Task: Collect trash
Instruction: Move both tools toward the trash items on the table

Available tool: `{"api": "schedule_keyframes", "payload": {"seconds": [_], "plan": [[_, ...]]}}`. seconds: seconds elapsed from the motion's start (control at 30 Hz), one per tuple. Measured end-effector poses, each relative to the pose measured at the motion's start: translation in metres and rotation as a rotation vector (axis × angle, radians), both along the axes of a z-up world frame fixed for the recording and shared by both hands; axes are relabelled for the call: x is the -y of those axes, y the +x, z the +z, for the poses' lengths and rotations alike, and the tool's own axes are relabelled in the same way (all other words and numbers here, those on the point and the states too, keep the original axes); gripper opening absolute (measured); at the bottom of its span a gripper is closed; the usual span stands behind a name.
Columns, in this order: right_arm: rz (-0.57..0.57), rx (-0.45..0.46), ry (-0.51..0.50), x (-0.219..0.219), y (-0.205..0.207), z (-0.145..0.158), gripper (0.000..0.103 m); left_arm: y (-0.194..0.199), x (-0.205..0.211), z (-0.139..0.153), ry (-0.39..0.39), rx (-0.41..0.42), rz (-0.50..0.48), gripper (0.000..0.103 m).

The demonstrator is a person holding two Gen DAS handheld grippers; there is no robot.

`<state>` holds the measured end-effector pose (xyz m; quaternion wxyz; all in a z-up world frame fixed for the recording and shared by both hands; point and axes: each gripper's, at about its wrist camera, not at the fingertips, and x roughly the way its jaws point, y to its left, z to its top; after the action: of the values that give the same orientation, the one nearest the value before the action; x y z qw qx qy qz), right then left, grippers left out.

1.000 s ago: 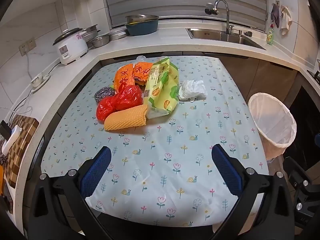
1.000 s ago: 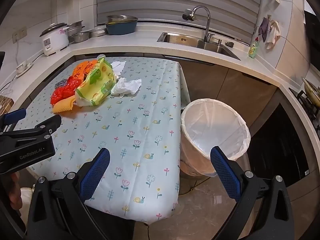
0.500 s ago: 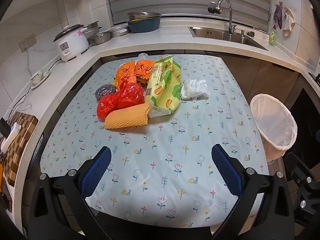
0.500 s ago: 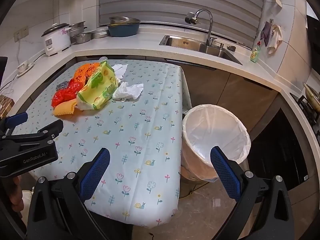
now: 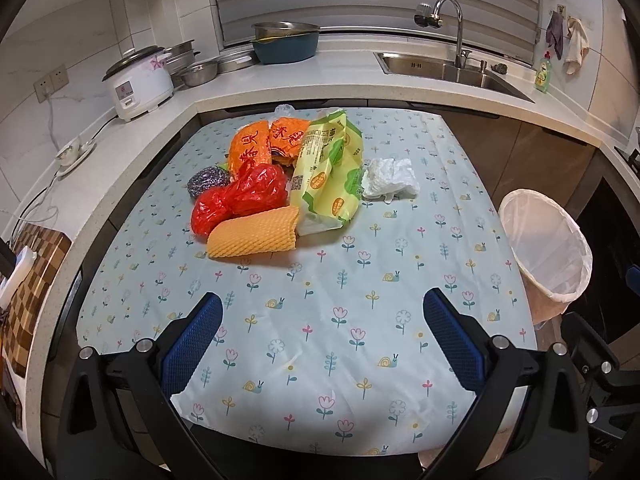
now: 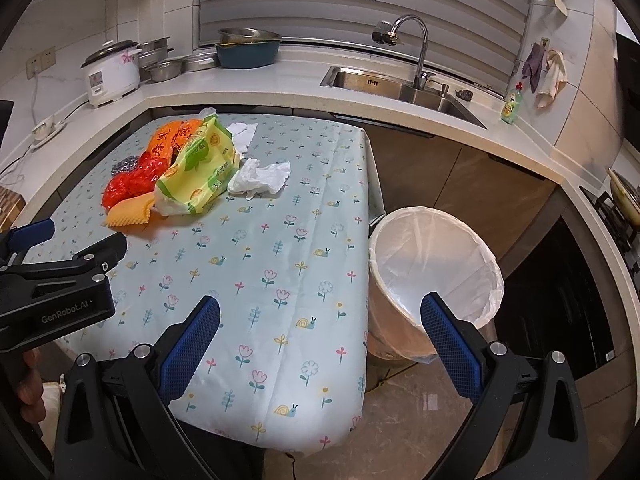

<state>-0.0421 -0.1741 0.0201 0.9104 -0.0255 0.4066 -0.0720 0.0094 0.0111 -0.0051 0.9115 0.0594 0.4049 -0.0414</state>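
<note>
Both grippers edge forward toward the table (image 5: 460,184), left gripper (image 5: 322,334) and right gripper (image 6: 320,336) spread wide, empty; trash (image 5: 280,184) sits heaped far-side, bin (image 6: 436,276) beside the table for drops.

A floral-clothed table (image 5: 344,320) carries a heap of wrappers (image 5: 326,168) beside crumpled tissue (image 5: 390,179).

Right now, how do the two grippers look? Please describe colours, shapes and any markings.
Both are black plastic frames with silver screws. Each finger is angular and ends in a blue pad with a fine grid texture. The left gripper and the right gripper look the same. In the right wrist view, the left one's side carries white lettering, "GenRobot.AI". No cables show.
</note>
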Motion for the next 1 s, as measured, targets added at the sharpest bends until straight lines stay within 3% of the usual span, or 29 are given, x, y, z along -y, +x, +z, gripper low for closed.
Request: {"api": "schedule_keyframes", "payload": {"seconds": [0.4, 1.0], "plan": [[-0.089, 0.005, 0.005, 0.0011, -0.0030, -0.0004, 0.096, 0.0094, -0.0030, 0.0009, 0.001, -0.012, -0.045, 0.096], [-0.085, 0.001, -0.004, 0.0036, -0.0043, 0.0003, 0.096, 0.0086, 0.0000, 0.0029, -0.008, -0.011, -0.026, 0.096]]}}
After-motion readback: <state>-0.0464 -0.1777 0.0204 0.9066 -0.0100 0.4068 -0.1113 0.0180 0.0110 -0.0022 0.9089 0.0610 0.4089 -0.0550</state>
